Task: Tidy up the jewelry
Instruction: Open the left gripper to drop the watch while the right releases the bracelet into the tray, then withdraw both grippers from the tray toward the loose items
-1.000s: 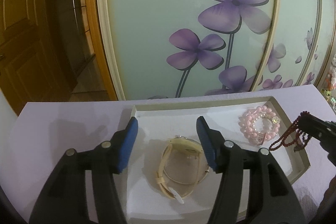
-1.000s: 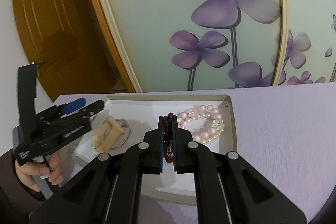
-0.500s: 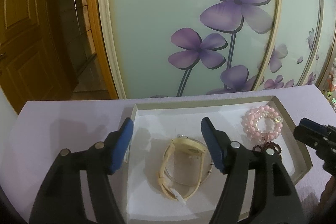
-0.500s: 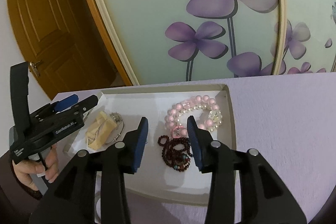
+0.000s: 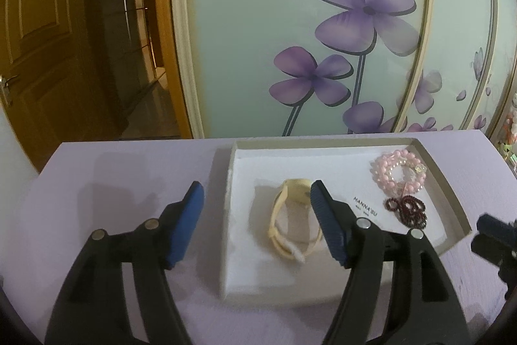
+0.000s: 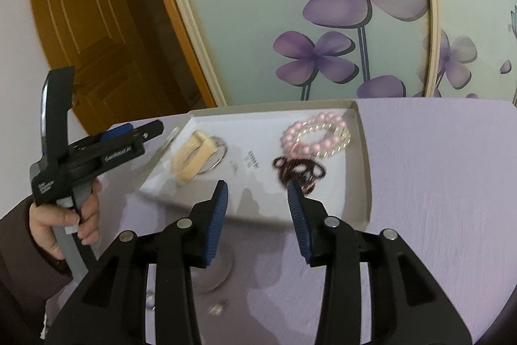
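Jewelry was found gathered inside a shallow white rectangular tray [image 5: 450,183] on the lilac-covered table [image 5: 113,183]: a cream strap watch [image 5: 292,215] towards the tray's left, a pink and pearl beaded bracelet [image 5: 397,168] at its far right corner, and a dark red beaded string [image 5: 408,209] heaped just in front of that bracelet. Three pieces were thus judged already placed; in the right wrist view a small blurred item [image 6: 216,309] was seen on the table in front of the tray, possibly a piece left to collect, though it could not be identified. The left tongs [image 5: 257,222] were held wide apart and empty over the tray's left edge, and the right tongs [image 6: 257,215] were parted with nothing between the pads, short of the tray's near rim. Compared with a second earlier, the dark red string, then clamped in the shut right tongs, had been released into the tray, and both tongs had been drawn back from it, the left ones opened somewhat wider.
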Tool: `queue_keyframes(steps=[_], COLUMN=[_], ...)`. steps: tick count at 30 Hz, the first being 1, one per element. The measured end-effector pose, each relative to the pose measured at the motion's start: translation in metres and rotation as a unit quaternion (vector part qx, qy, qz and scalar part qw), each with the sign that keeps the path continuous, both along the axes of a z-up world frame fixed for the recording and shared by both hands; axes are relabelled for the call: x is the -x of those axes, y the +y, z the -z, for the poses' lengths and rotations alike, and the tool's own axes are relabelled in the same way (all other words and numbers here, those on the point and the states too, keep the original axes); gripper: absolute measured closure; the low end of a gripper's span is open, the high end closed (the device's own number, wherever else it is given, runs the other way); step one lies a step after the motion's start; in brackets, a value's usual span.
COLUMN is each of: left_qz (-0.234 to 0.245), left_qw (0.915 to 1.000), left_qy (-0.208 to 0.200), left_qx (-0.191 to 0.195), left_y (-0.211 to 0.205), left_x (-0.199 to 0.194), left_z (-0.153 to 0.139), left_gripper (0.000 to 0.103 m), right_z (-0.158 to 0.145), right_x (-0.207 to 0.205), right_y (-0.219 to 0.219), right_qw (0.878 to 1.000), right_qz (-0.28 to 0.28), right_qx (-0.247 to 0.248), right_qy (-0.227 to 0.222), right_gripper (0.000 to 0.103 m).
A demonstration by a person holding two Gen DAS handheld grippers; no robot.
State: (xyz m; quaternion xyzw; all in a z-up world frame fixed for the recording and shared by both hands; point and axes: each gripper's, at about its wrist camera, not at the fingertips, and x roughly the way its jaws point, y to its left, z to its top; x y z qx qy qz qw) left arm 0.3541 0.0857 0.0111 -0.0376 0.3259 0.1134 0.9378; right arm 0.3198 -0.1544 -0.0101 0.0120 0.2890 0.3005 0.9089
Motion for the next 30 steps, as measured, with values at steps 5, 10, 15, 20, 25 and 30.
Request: queue_keyframes(steps=[5, 10, 15, 20, 25, 30], left_qz=[-0.003, 0.001, 0.001, 0.002, -0.003, -0.006], left_qw=[0.9999, 0.9999, 1.0, 1.0, 0.9999, 0.9999], left_qy=[-0.012, -0.012, -0.002, 0.009, 0.009, 0.011], left_qx=[0.005, 0.004, 0.006, 0.0, 0.004, 0.007], left_y=[0.0, -0.004, -0.007, -0.009, -0.005, -0.003], left_x=[0.034, 0.077, 0.114, 0.141, 0.153, 0.162], left_z=[-0.01, -0.01, -0.001, 0.008, 0.008, 0.01], left_gripper=[0.03, 0.028, 0.027, 0.026, 0.025, 0.025], right_z=[0.006, 0.019, 0.037, 0.053, 0.06, 0.07], right_x=[0.035, 0.069, 0.097, 0.116, 0.127, 0.129], right_y=[-0.003, 0.0, 0.006, 0.013, 0.022, 0.033], right_qw=[1.0, 1.0, 0.999, 0.997, 0.995, 0.992], right_qz=[-0.01, -0.022, -0.037, -0.051, -0.059, -0.054], right_qx=[-0.005, 0.009, 0.031, 0.051, 0.075, 0.109], right_qy=[0.005, 0.009, 0.015, 0.027, 0.021, 0.016], right_gripper=[0.063, 0.063, 0.063, 0.063, 0.063, 0.063])
